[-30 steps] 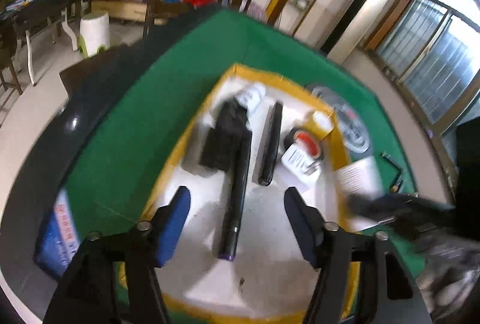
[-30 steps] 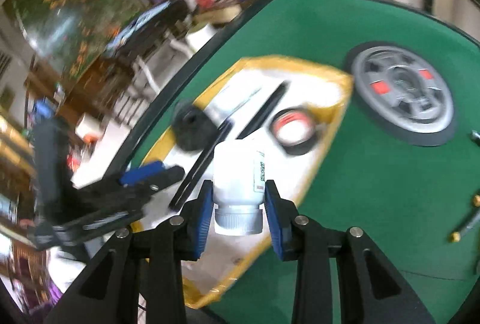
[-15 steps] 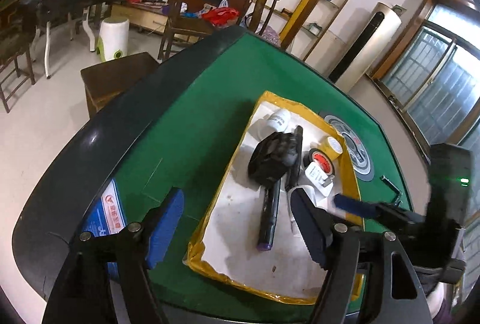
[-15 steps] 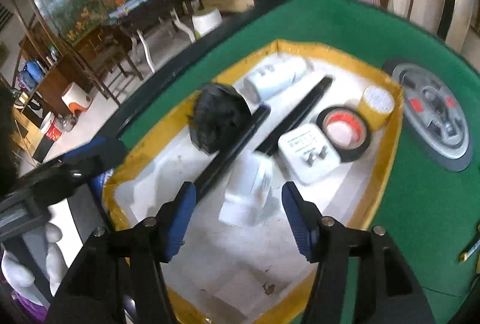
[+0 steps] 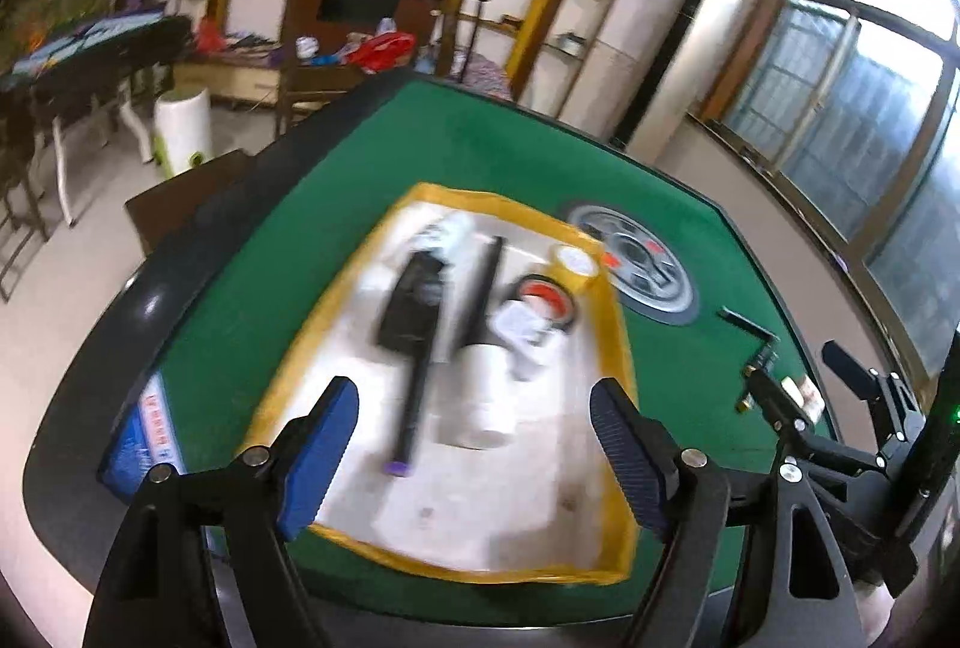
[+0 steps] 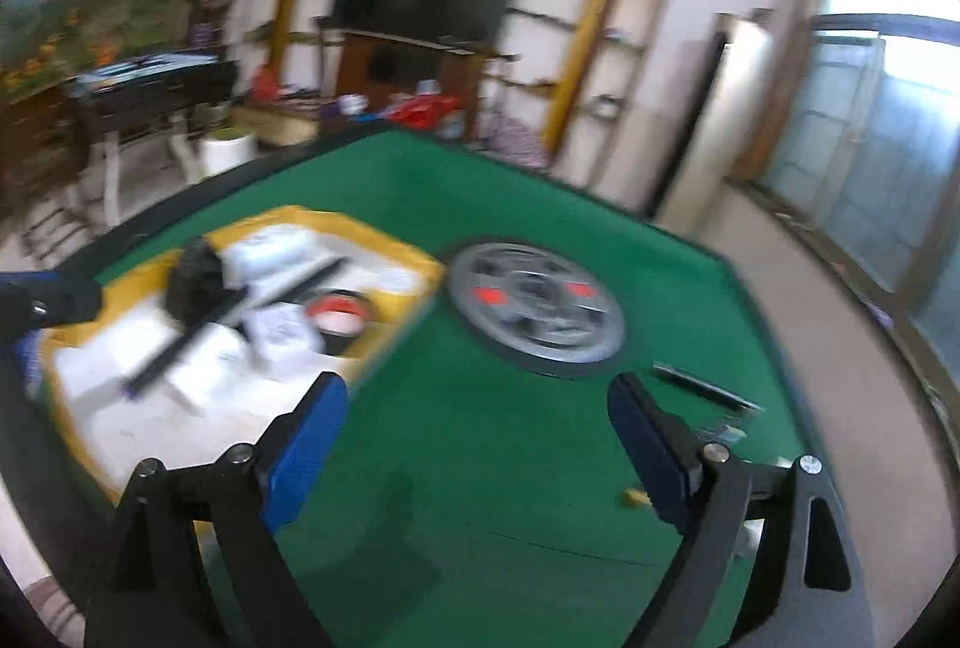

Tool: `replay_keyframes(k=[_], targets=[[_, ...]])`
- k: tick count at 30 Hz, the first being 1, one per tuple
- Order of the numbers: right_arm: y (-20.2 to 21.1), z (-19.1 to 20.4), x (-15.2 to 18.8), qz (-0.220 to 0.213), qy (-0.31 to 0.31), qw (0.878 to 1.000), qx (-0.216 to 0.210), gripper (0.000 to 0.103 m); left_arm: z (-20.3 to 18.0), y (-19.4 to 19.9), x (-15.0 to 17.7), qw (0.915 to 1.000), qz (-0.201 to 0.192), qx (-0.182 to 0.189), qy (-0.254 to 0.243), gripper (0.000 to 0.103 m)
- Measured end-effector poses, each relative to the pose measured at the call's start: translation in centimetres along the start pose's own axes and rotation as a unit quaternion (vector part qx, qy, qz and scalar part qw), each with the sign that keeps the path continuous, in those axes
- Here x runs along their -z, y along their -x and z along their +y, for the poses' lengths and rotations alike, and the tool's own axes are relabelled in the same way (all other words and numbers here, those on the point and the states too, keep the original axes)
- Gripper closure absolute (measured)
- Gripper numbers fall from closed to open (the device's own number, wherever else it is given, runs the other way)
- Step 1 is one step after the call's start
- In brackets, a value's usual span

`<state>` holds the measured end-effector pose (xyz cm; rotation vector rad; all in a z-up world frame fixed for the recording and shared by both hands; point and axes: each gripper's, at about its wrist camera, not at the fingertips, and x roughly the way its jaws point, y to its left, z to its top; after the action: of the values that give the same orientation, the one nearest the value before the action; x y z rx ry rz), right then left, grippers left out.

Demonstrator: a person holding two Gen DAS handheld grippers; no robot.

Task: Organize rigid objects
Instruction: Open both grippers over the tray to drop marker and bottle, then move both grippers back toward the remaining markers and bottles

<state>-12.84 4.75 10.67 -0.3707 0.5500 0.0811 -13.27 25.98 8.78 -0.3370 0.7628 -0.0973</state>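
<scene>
A yellow-rimmed white tray [image 5: 615, 324] lies on the green table [image 5: 252, 324]. In it lie a white bottle [image 5: 489, 390], a long black stick [image 5: 417, 390], a black brush-like thing [image 5: 411, 309], a tape roll [image 5: 543, 297], a white plug [image 5: 519, 324] and a second white bottle [image 5: 447, 234]. My left gripper [image 5: 474, 444] is open above the tray's near end. My right gripper [image 6: 477, 441] is open and empty over bare green cloth, right of the tray [image 6: 414, 258]. It also shows in the left wrist view [image 5: 840, 396].
A grey weight plate [image 6: 537, 309] lies right of the tray. A black pen [image 6: 705, 387] and small brass parts [image 6: 636, 497] lie on the cloth at the right. A blue packet [image 5: 150, 429] lies at the table's left edge. Chairs and shelves stand behind.
The right gripper has let go of the white bottle, which now lies in the tray, and has swung right over the cloth. The left gripper has stayed open over the tray.
</scene>
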Motion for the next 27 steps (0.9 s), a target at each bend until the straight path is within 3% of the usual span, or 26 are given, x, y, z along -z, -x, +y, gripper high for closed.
replay_keyframes(k=[9,17,27], targets=[[1.1,-8.2,2.3,-0.007,-0.066,0.994,0.083,0.015,-8.0,-1.1,1.1,0.9971,0.023,0.018,-0.071,0.02],[0.6,-12.8,4.7,0.011,-0.111,0.988,0.104,0.014,-13.2,-3.0,1.8,0.992,0.051,0.027,-0.112,0.02],[-0.6,-16.4,7.2,0.046,-0.16,0.982,0.086,0.014,-17.1,-5.9,3.3,0.9861,0.085,0.024,-0.141,0.02]])
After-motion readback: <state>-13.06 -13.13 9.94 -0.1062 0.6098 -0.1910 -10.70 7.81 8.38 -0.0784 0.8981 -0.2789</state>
